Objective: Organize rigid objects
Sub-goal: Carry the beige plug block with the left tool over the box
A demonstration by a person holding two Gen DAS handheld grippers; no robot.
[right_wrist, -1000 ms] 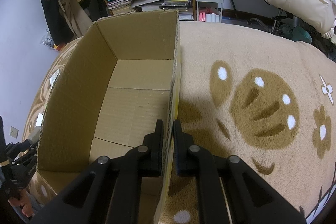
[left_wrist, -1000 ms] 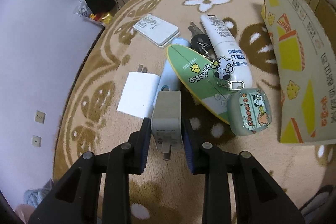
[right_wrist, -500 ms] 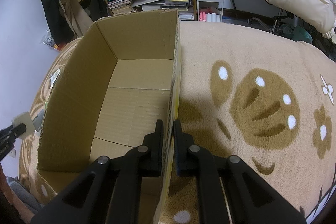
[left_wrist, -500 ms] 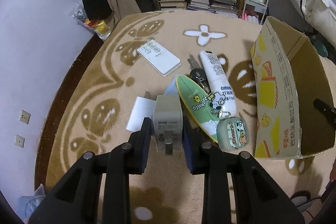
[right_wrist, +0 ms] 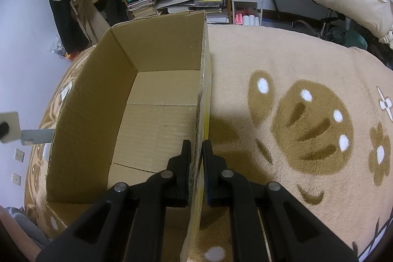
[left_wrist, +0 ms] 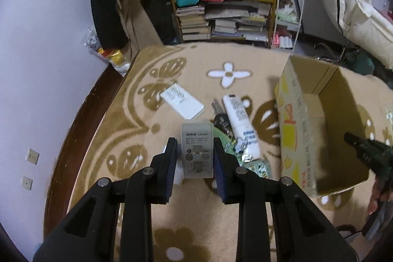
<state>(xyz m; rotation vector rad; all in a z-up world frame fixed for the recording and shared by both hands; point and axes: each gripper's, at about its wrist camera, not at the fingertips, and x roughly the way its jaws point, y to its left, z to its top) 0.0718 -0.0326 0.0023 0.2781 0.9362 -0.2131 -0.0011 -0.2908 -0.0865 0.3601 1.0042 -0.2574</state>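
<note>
L gripper [left_wrist: 195,154] clamps charger [left_wrist: 197,149], prob. airborne.

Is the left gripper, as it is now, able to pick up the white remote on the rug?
Probably not yet. The left gripper is shut on a grey charger, so its jaws are full. The white remote lies uncovered on the rug; nothing else blocks it.

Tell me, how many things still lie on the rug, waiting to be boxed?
At least 6: a white remote, a tube, keys, a green board, a small case, a white block. The gripper and its charger may hide more.
</note>
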